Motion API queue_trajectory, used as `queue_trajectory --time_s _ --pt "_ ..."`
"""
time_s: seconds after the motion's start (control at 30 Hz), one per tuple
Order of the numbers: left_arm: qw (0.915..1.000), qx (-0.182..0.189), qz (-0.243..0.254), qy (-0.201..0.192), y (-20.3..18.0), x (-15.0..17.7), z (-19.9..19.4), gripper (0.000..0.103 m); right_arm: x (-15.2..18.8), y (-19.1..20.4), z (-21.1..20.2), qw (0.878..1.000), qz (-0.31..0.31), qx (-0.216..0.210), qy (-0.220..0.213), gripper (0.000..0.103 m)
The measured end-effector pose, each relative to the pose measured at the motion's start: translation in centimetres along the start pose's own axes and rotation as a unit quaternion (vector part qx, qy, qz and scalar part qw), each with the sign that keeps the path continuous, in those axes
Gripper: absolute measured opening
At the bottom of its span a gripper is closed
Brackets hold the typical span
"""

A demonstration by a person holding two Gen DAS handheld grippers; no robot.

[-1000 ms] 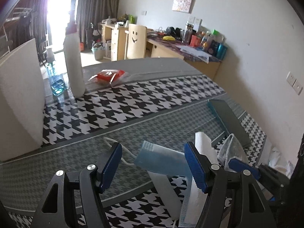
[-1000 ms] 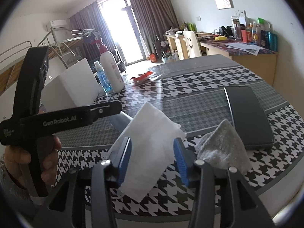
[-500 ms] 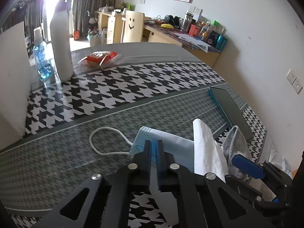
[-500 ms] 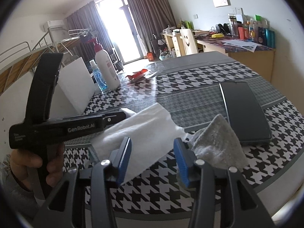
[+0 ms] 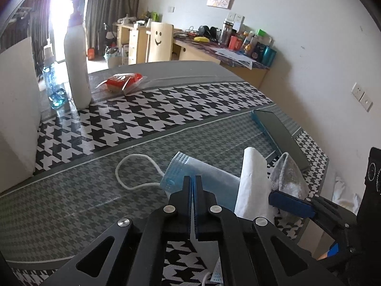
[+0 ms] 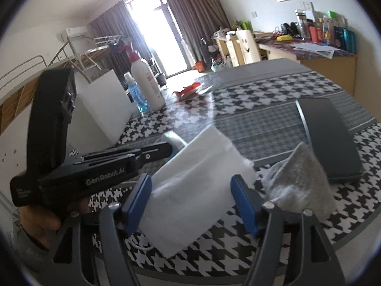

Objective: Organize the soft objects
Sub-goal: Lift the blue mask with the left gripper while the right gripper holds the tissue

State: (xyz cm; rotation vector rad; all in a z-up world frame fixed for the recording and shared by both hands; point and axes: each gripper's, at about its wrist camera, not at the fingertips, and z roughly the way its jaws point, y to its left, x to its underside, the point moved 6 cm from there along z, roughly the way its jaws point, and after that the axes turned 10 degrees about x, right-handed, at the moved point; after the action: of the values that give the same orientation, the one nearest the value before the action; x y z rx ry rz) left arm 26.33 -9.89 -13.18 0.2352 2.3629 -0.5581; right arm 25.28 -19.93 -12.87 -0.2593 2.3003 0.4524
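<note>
A blue face mask [image 5: 204, 176] with a white ear loop [image 5: 133, 166] lies on the houndstooth table near the front edge. My left gripper [image 5: 193, 181] is shut on the mask's near edge. A white tissue [image 5: 252, 181] drapes over the mask's right part; it also shows in the right wrist view [image 6: 190, 188]. A grey cloth [image 5: 289, 178] is bunched to the right, seen too in the right wrist view [image 6: 302, 178]. My right gripper [image 6: 190, 195] is open, with its blue pads either side of the tissue.
A dark tablet [image 6: 331, 140] lies at the right. A white foam block [image 5: 16, 119], a white pump bottle [image 5: 77, 64], a blue bottle [image 5: 53, 81] and a red snack packet [image 5: 122, 82] stand at the far left of the table [image 5: 166, 109].
My left gripper closed on the blue mask's edge and has lifted it a little with the tissue. The right gripper stays open around the tissue.
</note>
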Motion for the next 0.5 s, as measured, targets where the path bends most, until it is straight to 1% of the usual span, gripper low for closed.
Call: queue_trajectory --time_s 0.03,0.07,0.1,0.2,0.27,0.3,0.4,0.43,0.5 --pt "1.0 0.001 0.001 0.0 -0.1 0.0 -0.1 0.001 0.1 0.1 0.1 1.0 -0.001 -0.001 0.002 0.073" --pt "1.0 0.002 0.002 -0.001 -0.1 0.1 -0.1 0.001 0.2 0.3 0.2 1.0 -0.004 -0.002 0.004 0.065" --pt "1.0 0.001 0.004 -0.001 -0.2 0.1 -0.2 0.001 0.3 0.5 0.2 1.0 -0.007 -0.003 0.006 0.048" --pt "0.9999 -0.006 0.006 -0.006 0.0 0.0 -0.5 0.001 0.4 0.8 0.3 1.0 -0.013 -0.002 0.011 0.024" --pt "0.9999 -0.008 0.003 -0.008 0.4 0.0 -0.8 0.001 0.4 0.7 0.0 1.0 -0.014 -0.001 0.007 0.016" --pt "0.9999 -0.011 0.002 -0.009 0.6 0.1 -1.0 0.001 0.3 0.7 -0.2 1.0 -0.012 -0.002 0.004 0.014" --pt "0.9998 -0.017 -0.004 -0.013 1.2 0.0 -1.5 0.001 -0.2 0.3 -1.4 1.0 -0.003 -0.002 -0.013 0.013" --pt "0.9997 -0.016 -0.005 -0.016 1.3 -0.1 -1.8 0.001 -0.3 0.1 -1.9 1.0 -0.002 -0.001 -0.019 0.013" --pt "0.9998 -0.001 0.005 -0.02 0.9 -0.3 -2.4 0.001 -0.5 0.0 -2.4 1.0 -0.002 0.0 -0.024 0.013"
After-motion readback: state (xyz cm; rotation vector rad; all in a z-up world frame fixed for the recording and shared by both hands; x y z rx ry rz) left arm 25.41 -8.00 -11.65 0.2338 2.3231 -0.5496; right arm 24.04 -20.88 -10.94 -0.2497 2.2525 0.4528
